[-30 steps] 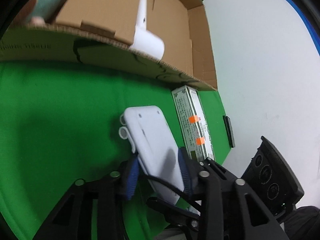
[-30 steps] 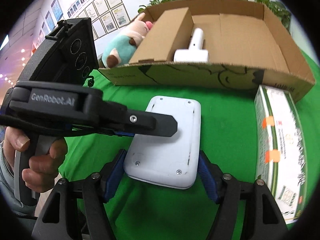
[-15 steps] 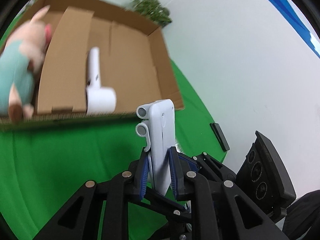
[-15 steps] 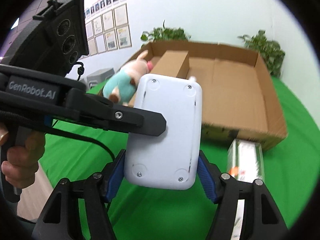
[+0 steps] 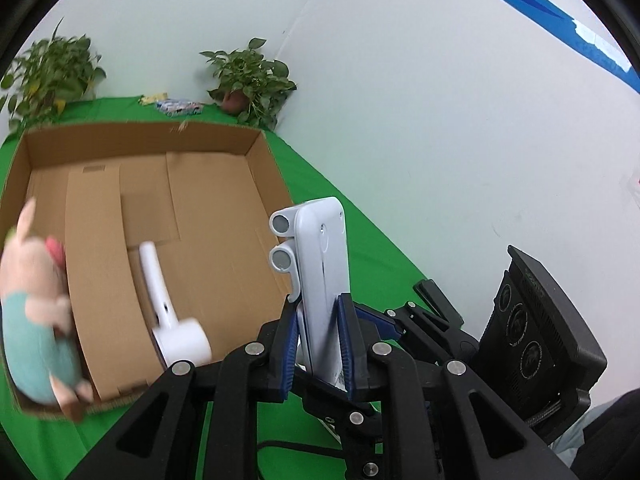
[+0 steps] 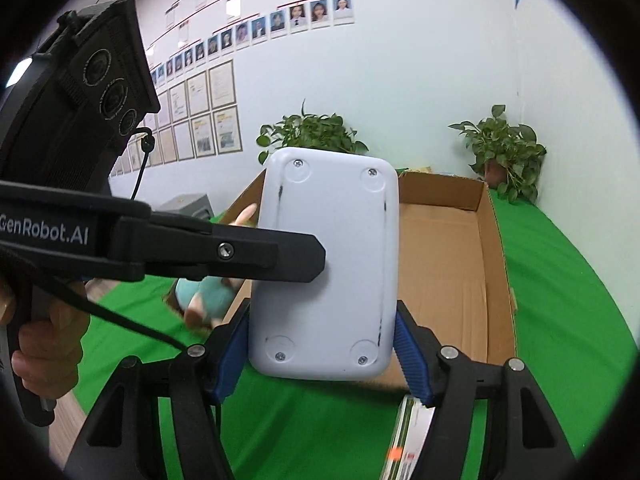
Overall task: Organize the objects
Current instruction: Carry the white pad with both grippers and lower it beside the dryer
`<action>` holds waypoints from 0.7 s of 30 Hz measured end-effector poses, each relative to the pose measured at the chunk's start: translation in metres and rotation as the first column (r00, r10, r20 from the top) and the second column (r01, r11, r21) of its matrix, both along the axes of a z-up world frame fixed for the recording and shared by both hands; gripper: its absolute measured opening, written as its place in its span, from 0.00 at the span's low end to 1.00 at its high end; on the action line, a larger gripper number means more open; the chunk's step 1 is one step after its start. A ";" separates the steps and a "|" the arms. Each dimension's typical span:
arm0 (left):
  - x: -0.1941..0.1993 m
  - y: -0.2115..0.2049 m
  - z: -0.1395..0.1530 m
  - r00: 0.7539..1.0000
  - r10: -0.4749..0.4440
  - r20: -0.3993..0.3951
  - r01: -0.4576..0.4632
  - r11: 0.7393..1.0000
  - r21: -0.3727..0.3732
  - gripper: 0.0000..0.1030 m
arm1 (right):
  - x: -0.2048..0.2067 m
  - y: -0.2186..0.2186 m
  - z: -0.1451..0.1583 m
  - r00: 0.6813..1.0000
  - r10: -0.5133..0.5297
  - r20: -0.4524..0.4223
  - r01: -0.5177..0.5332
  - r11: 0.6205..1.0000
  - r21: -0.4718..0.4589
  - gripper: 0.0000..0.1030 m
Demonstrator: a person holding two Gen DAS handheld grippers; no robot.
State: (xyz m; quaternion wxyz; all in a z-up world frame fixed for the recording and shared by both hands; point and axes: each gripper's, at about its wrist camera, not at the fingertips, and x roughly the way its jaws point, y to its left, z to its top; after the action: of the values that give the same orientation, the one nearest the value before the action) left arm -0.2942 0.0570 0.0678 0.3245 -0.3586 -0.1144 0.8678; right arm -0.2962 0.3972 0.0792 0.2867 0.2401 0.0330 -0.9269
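A flat white plastic device (image 5: 320, 268) is held in the air by both grippers, in front of an open cardboard box (image 5: 256, 184). My left gripper (image 5: 318, 344) is shut on its thin faces. My right gripper (image 6: 322, 354) is shut on its two long edges; its screwed back (image 6: 328, 264) faces this camera. The left gripper's finger (image 6: 256, 252) crosses in front of the device. In the box lie a white hair dryer (image 5: 168, 308) and a plush pig (image 5: 36, 320).
A green cloth (image 6: 560, 280) covers the table. A green and white carton (image 6: 408, 440) lies below my right gripper. Two potted plants (image 5: 248, 80) stand behind the box by the white wall. A small black item (image 5: 434, 296) lies at the cloth's right edge.
Both grippers have lifted the white device off the cloth and carried it up and toward the box. The left gripper has closed tighter on its thin faces. The box interior has come into view.
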 end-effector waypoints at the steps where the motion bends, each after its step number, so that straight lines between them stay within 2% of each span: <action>1: -0.004 0.000 0.004 1.000 0.000 -0.001 0.000 1.000 -0.005 0.15 | -0.006 0.002 0.002 1.000 -0.004 0.009 0.004 1.000 -0.010 0.63; 6: -0.033 0.004 0.015 1.000 -0.008 0.013 0.009 0.999 -0.033 0.15 | -0.034 0.006 0.005 0.998 -0.014 0.057 0.016 0.999 -0.042 0.63; 11: -0.068 0.005 0.004 0.998 -0.006 0.060 0.008 0.999 -0.039 0.15 | -0.056 0.005 0.001 0.992 -0.010 0.123 0.018 0.998 -0.064 0.63; 16: -0.098 0.002 -0.018 0.994 -0.001 0.113 0.006 0.999 -0.040 0.15 | -0.076 0.001 -0.008 0.984 -0.006 0.180 0.018 0.998 -0.063 0.63; 21: -0.127 0.002 -0.058 0.979 0.006 0.205 0.005 0.999 -0.049 0.15 | -0.098 0.001 -0.033 0.950 0.009 0.311 0.015 0.997 -0.076 0.63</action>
State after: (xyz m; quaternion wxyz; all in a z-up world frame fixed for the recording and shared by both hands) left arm -0.4208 0.0591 0.0097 0.3019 -0.4539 -0.1260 0.8288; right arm -0.3938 0.3983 0.0459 0.2959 0.3719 -0.0488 -0.8785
